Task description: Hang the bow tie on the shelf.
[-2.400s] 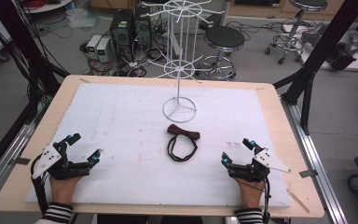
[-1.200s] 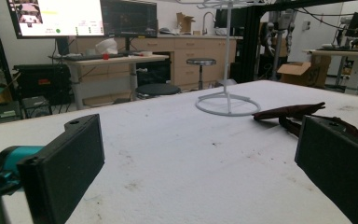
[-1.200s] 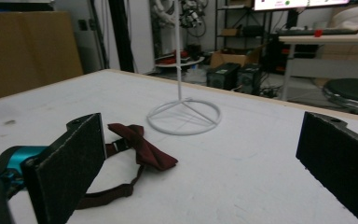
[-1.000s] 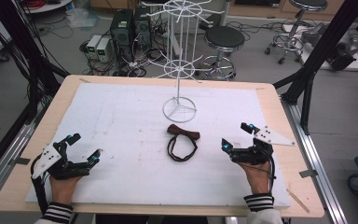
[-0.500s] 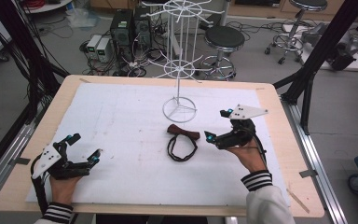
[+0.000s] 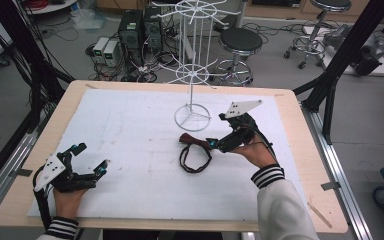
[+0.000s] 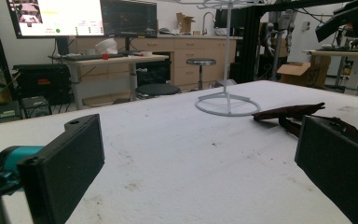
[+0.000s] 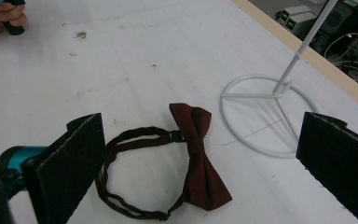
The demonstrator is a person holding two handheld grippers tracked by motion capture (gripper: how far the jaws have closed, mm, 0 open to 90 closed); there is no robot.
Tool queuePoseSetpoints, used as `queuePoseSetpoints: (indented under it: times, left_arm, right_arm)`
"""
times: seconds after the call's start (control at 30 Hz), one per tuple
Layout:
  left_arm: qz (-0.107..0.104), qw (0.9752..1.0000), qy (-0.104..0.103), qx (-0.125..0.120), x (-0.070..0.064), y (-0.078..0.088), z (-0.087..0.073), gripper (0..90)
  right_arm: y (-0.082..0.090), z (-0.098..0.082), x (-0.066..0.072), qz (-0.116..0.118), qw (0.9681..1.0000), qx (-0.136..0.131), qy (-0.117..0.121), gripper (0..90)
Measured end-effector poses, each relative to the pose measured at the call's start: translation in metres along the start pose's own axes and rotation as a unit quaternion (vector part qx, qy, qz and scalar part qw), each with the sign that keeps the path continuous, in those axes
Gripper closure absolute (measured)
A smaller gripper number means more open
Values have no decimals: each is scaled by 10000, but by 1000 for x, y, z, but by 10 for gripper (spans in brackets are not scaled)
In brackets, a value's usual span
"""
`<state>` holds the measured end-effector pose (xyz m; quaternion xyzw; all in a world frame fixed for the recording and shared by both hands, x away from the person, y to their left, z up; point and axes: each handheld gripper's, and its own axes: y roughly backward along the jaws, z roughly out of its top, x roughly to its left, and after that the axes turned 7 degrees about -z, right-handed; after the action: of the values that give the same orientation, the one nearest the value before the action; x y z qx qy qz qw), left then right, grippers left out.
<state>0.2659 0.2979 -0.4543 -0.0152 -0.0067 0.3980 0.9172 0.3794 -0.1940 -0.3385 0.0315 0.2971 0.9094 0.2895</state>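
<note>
A dark red bow tie (image 6: 190, 139) with a looped dark strap (image 6: 195, 159) lies flat on the white table cover, just in front of the white wire stand's ring base (image 6: 192, 117). My right gripper (image 6: 213, 143) hovers right beside the bow, open, jaws pointing left at it. In the right gripper view the bow tie (image 8: 199, 157) lies between and ahead of the wide-apart jaws, with the strap (image 8: 121, 177) at left. My left gripper (image 6: 91, 160) rests open near the table's front left corner. In the left gripper view the bow tie (image 7: 289, 112) lies far ahead at right.
The tall white wire stand (image 6: 192, 55) rises from the table's back middle; its ring base (image 8: 263, 116) lies to the right of the bow. The wooden table edge (image 6: 310, 165) borders the white cover. Stools, computers and cables sit on the floor beyond.
My right gripper has travelled from the front right corner forward and left to the bow tie, staying open. The left gripper and bow tie have not moved.
</note>
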Motion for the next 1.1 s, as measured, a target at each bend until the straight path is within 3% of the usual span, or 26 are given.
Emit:
queuePoseSetpoints:
  times: [0.17, 0.3, 0.4, 0.5, 0.67, 0.93, 0.97, 1.1]
  left_arm:
    - [7, 10000, 0, 4, 0, 0, 0, 17]
    - [2, 10000, -4, 11, 0, 0, 0, 17]
    - [6, 10000, -6, 10, 0, 0, 0, 17]
    - [5, 10000, -4, 10, 0, 0, 0, 17]
    - [0, 10000, -6, 9, 0, 0, 0, 17]
    - [4, 10000, 2, 6, 0, 0, 0, 17]
    - [3, 10000, 1, 8, 0, 0, 0, 17]
    - [2, 10000, 2, 5, 0, 0, 0, 17]
  right_arm:
    - [-9, 0, -4, 121, 9997, 192, -20, 7]
    - [-12, 12, -7, 224, 9993, 292, 51, 7]
    - [-19, 19, -9, 241, 9980, 556, 159, 7]
    - [-29, 24, -7, 345, 9969, 641, 281, 8]
    - [-46, 31, -6, 425, 9933, 947, 505, 7]
    - [-60, 30, -10, 472, 9907, 1147, 550, 7]
    - [-66, 28, -10, 472, 9889, 1302, 538, 8]
    - [-74, 24, -9, 505, 9856, 1502, 597, 8]
